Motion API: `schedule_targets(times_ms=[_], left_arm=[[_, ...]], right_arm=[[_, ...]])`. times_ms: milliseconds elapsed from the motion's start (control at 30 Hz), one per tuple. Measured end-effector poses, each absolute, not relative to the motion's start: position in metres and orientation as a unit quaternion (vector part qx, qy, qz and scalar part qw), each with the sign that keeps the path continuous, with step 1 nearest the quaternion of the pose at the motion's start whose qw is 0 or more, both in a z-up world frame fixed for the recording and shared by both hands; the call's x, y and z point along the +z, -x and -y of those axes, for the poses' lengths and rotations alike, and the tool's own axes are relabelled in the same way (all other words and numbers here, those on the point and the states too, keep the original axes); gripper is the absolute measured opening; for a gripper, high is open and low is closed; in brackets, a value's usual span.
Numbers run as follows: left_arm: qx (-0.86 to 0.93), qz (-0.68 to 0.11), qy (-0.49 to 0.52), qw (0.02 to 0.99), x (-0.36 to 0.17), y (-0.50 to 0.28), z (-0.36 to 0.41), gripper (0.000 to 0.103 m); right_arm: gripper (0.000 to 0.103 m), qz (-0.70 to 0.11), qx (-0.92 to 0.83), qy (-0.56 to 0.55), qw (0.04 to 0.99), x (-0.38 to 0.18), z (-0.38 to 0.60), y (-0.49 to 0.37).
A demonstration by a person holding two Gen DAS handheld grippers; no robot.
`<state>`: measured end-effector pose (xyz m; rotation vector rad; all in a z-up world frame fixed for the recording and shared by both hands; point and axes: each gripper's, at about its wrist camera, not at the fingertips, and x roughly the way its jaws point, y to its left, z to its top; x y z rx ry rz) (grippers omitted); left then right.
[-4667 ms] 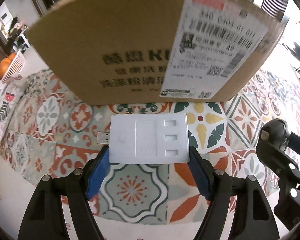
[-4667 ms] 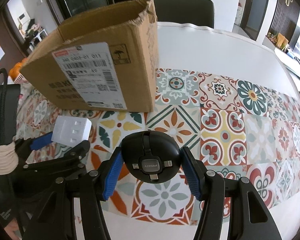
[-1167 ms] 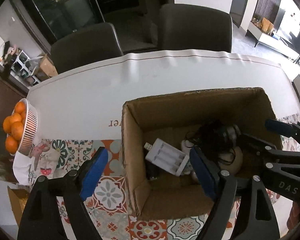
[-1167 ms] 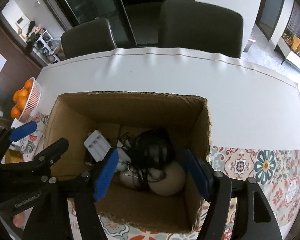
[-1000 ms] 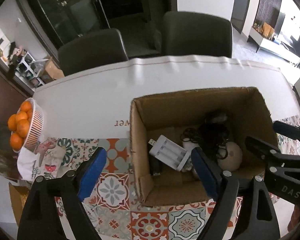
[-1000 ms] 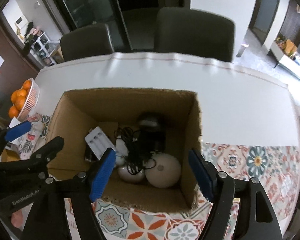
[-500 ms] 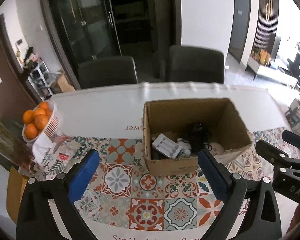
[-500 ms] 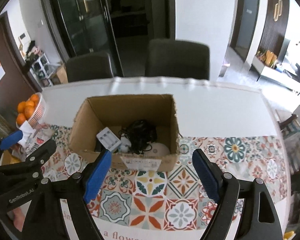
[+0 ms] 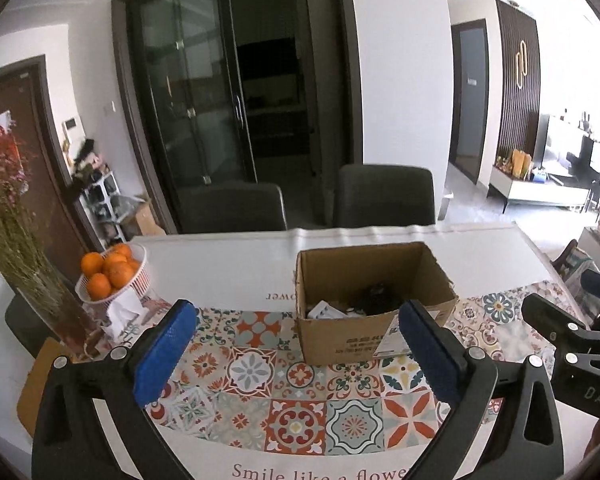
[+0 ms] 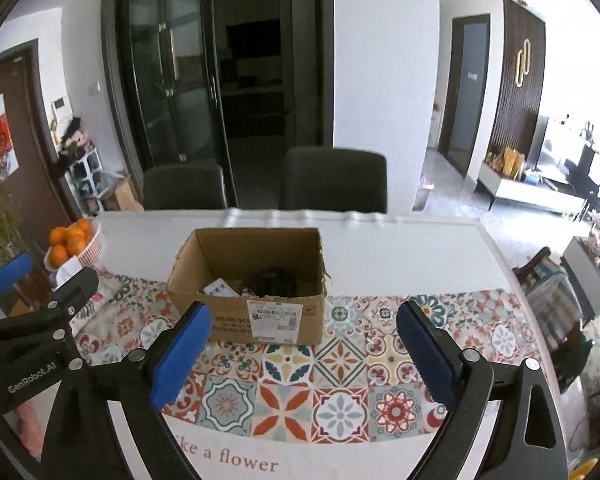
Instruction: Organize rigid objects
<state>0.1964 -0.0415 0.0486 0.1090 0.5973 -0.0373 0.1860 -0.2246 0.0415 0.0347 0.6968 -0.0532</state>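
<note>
An open cardboard box [image 9: 340, 340] [image 10: 228, 320] stands on the tiled table runner [image 9: 300, 400]. Inside it lie a white slotted charger case [image 9: 324, 311] [image 10: 220, 290] and a black round cable device with its cords [image 9: 376, 296] [image 10: 272, 280]. My left gripper [image 9: 296, 320] hovers well back from the box, open, with nothing between its blue pads [image 9: 164, 352]. My right gripper [image 10: 304, 310] is also back from the box with nothing in it, its jaws still opening. Each gripper shows at the edge of the other's view, the right gripper [image 9: 560, 320] and the left gripper [image 10: 40, 300].
A white basket of oranges [image 9: 112, 276] [image 10: 74, 246] and a glass vase of dried flowers [image 9: 28, 280] stand at the table's left end. Two dark chairs [image 9: 232, 208] [image 9: 384, 196] sit behind the far edge. The white tabletop [image 10: 400, 248] stretches right of the box.
Both grippers have drawn back and up from over the box, which now looks smaller and farther away. The right jaws have spread wider; the charger case and black device stay in the box.
</note>
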Motion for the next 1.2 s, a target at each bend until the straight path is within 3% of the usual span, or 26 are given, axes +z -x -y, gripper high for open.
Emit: schedule_targets(times_ms=[567,1200], left_arm=[[-0.028,-0.232,-0.057,0.971,0.07,-0.133,0.04,0.103],[-0.024,-0.219,-0.057,0.974,0.077,-0.118,0.038,0.103]], right_arm=[[0.097,-0.27,-0.015,-0.027,0.962,0.062,0.221,-0.121],[0.097,-0.255,-0.021,-0.02,0.966,0.073,0.221,-0.109]])
